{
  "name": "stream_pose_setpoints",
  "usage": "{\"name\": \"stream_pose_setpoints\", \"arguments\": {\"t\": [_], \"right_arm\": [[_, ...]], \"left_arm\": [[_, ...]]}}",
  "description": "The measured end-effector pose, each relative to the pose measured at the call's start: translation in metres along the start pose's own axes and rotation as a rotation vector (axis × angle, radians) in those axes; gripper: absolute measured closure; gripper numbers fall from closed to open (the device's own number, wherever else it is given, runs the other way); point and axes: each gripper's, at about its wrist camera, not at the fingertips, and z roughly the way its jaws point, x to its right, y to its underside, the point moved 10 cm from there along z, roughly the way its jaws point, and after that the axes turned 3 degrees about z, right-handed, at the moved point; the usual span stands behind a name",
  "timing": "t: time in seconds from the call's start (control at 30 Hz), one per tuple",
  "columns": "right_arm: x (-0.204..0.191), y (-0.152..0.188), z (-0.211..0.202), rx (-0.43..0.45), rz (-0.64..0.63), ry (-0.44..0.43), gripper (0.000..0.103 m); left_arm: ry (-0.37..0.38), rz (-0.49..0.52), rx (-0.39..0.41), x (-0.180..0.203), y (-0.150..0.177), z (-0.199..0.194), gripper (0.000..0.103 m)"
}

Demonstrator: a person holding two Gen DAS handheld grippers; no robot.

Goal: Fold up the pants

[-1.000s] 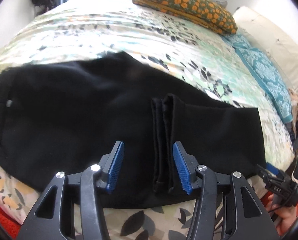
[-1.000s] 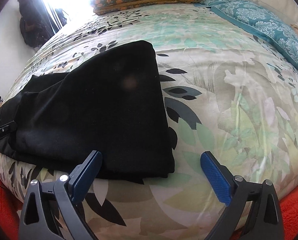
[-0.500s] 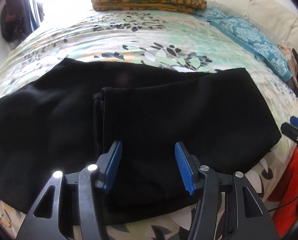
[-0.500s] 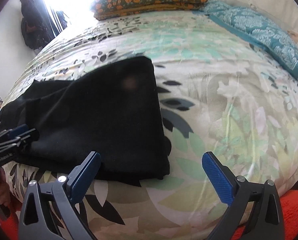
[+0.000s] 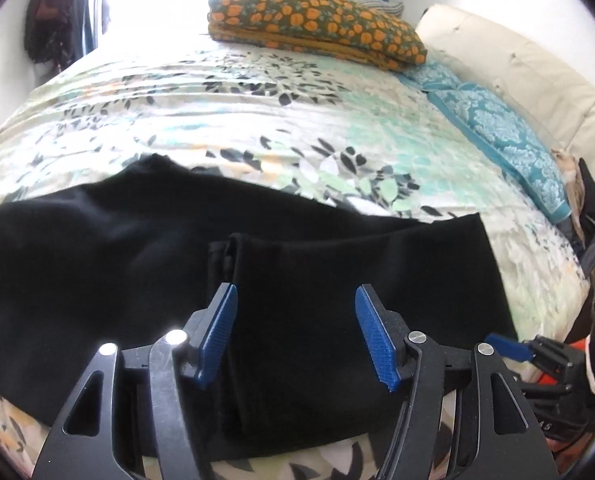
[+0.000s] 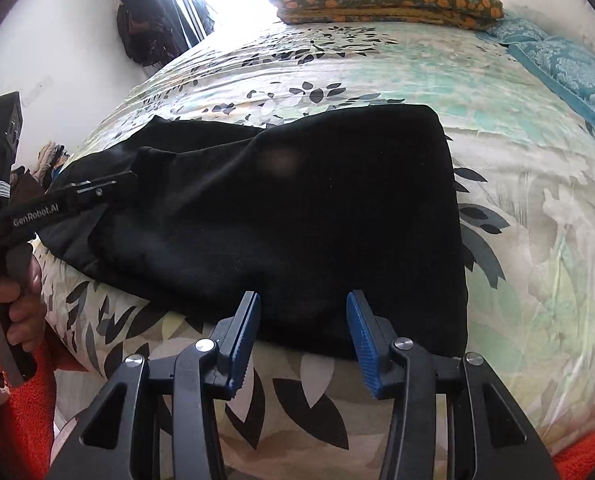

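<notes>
Blue pads (image 5: 217,334) sit closest to the camera on the left hand-held gripper (image 5: 295,334). Its jaws are opening, and they are partly apart. They hang just over the pants (image 5: 137,264) and grip nothing. The black pants lie flat on the bed (image 5: 257,112), near its front edge. One end is folded back on top, and the fold's edge shows right by the left pad.

The right hand-held gripper (image 6: 303,340) is at the front edge of the bed too. Its jaws are closing, with a gap between the pads. The near edge of the pants lies between and just past the tips. The pads do not press on the cloth. In this view, a hand (image 6: 5,312) at the left holds the other gripper.

Farther back, the bed cover has leaves and flowers on it. A blue pillow (image 5: 505,128) lies on the right side. At the far end sits a folded orange and green blanket (image 5: 317,24).
</notes>
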Motion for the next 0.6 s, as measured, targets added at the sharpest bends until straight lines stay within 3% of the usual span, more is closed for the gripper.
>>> {"name": "stream_pose_setpoints", "arguments": {"t": [0.1,0.17,0.23,0.3,0.4,0.53,0.6], "right_arm": [[0.003,-0.007,-0.010,-0.003,0.028,-0.023,0.057],[0.011,-0.029,-0.035,0.065,0.107,-0.081,0.057],[0.027,-0.058,-0.054,0.135,0.165,-0.064,0.057],[0.037,-0.084,-0.055,0.143,0.179,-0.060,0.057],[0.031,-0.105,-0.027,0.082,0.115,-0.078,0.057],[0.043,-0.081,0.037,-0.089,0.100,-0.025,0.057],[0.041,-0.078,0.027,-0.047,0.090,-0.011,0.057]], "left_arm": [[-0.012,0.089,-0.057,0.009,-0.001,0.028,0.039],[-0.027,0.083,-0.111,-0.001,0.007,0.049,0.042],[0.007,0.054,-0.091,-0.005,0.010,0.051,0.044],[0.001,0.067,-0.082,-0.004,0.011,0.050,0.044],[-0.015,0.089,-0.074,-0.001,0.014,0.049,0.040],[-0.007,0.093,-0.084,0.002,0.013,0.048,0.037],[-0.001,0.073,-0.103,0.001,0.009,0.041,0.037]]}}
